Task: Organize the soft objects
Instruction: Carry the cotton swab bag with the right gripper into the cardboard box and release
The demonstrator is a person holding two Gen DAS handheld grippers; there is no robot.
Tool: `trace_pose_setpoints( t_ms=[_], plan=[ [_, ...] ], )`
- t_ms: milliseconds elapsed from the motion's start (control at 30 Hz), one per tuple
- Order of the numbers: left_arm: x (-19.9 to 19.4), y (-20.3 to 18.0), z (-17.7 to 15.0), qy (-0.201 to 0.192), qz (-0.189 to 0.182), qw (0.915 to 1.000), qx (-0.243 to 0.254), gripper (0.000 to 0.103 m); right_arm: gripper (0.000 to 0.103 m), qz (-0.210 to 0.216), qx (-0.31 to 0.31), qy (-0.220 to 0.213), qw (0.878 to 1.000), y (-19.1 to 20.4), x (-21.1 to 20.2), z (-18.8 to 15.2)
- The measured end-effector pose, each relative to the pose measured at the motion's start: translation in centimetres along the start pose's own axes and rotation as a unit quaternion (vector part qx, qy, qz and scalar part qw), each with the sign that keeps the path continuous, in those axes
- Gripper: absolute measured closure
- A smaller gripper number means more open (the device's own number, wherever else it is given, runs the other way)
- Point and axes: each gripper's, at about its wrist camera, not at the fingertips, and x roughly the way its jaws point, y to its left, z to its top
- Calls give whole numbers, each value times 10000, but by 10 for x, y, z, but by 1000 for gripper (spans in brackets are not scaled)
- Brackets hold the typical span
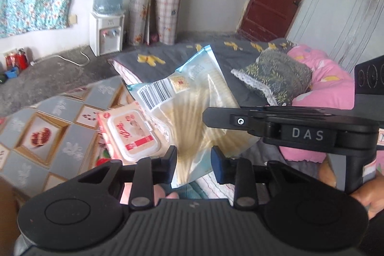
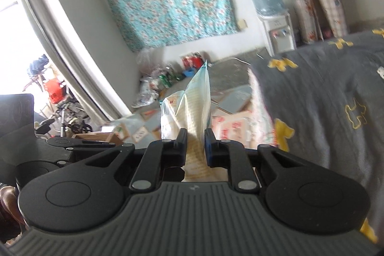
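While right tongs (image 2: pixel 195 136) pinch the bag (image 2: pixel 192 102), left tongs (image 1: pixel 194 155) gape.

Bed (image 1: pixel 216 56): covered by a grey blanket (image 2: pixel 324 92) with yellow shapes, running toward 1 o'clock in the left wrist view.
On the bed: a dark leaf-print pillow (image 1: pixel 276 73) with a lace edge at 2 o'clock; a pink quilt (image 1: pixel 328 88) touching it, toward 3 o'clock.
Low surface beside the bed: a patterned cloth (image 1: pixel 48 126) of grey squares and fruit pictures, at 9 o'clock.
On the cloth: a pack of wet wipes (image 1: pixel 129 133), lid up, near centre.
Floor (image 1: pixel 48 73): grey and rough at 10 o'clock, carrying a white water dispenser (image 1: pixel 108 32) at 11 o'clock and red cans (image 1: pixel 16 59) by the wall.
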Motion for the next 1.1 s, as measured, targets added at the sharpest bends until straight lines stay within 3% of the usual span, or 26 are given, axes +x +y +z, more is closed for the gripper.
trace_pose_setpoints(
  t_ms=[267, 533, 800, 1100],
  plan=[
    [-96, 14, -26, -435, 403, 9981, -158, 72, 90, 677, -234, -63, 9974, 86, -27, -4],
    [-174, 63, -74, -721, 974, 9905, -645, 72, 90, 1393, -383, 384, 9888, 185, -5, -23],
    [-237, 134, -127, -908, 1611, 9706, -1544, 72, 90, 1982, -245, 1363, 9703, 285, 66, -58],
    [-275, 211, -158, -1000, 2342, 9417, -2201, 72, 90, 2044, 254, 2324, 9506, 363, 185, -85]
  ],
)
